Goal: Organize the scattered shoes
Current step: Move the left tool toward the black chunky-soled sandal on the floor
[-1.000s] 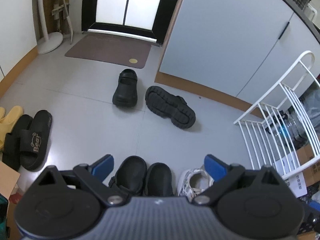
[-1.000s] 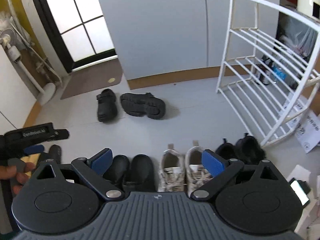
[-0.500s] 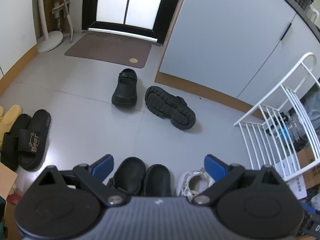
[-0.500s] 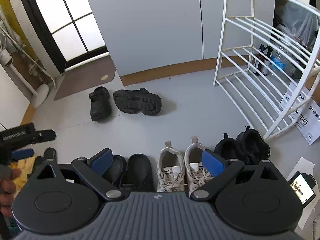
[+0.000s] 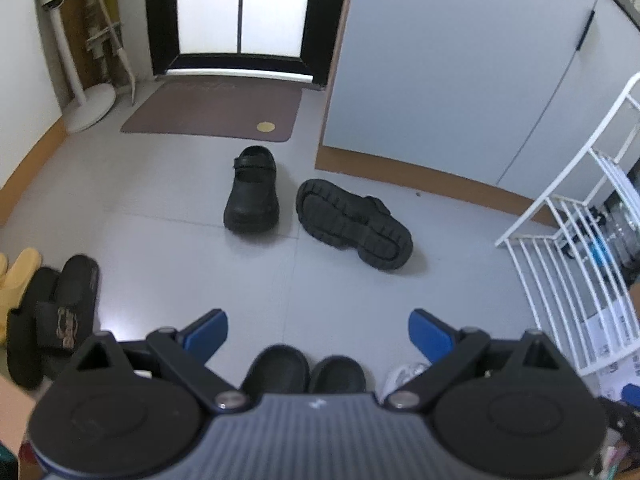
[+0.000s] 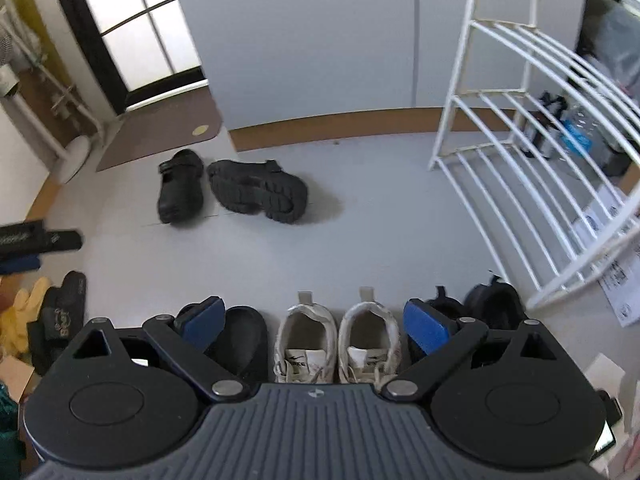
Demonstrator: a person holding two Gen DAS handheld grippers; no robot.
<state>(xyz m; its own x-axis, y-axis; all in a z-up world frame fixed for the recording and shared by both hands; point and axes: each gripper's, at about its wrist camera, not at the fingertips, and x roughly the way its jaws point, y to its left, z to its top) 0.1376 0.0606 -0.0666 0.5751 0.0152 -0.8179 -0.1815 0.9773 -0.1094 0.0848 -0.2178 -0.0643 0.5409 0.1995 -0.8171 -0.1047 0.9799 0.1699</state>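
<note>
I hold both claws above the floor (image 5: 168, 248), and both are wide open with nothing between the blue pads. The left claw (image 5: 318, 330) looks toward the door mat (image 5: 212, 112); the right claw (image 6: 316, 322) hangs over the row of shoes at the near edge of the floor.

The two scattered shoes are out in the middle of the floor, well apart from the row. The clog (image 5: 253, 190) stands upright on its sole, its long axis running from the mat toward me, with the rounded toe at my side and the strap end toward the mat. Just beside it, to the right, the sandal (image 5: 354, 224) lies tipped on its side, so I see the ridged sole. Its long axis is diagonal, from near the clog out toward the rack (image 6: 532, 152). I cannot tell which end is the toe.

In the row I see black slip-ons (image 6: 244, 340), then white sneakers (image 6: 336, 340) with heels away from me, then black shoes (image 6: 496, 306) near the foot of the rack. At the left edge lie black slides (image 5: 60, 312) and yellow slippers (image 5: 20, 276). In the right view the left claw also shows at the left border.

Between the claws and the two scattered shoes the floor is bare tile.
</note>
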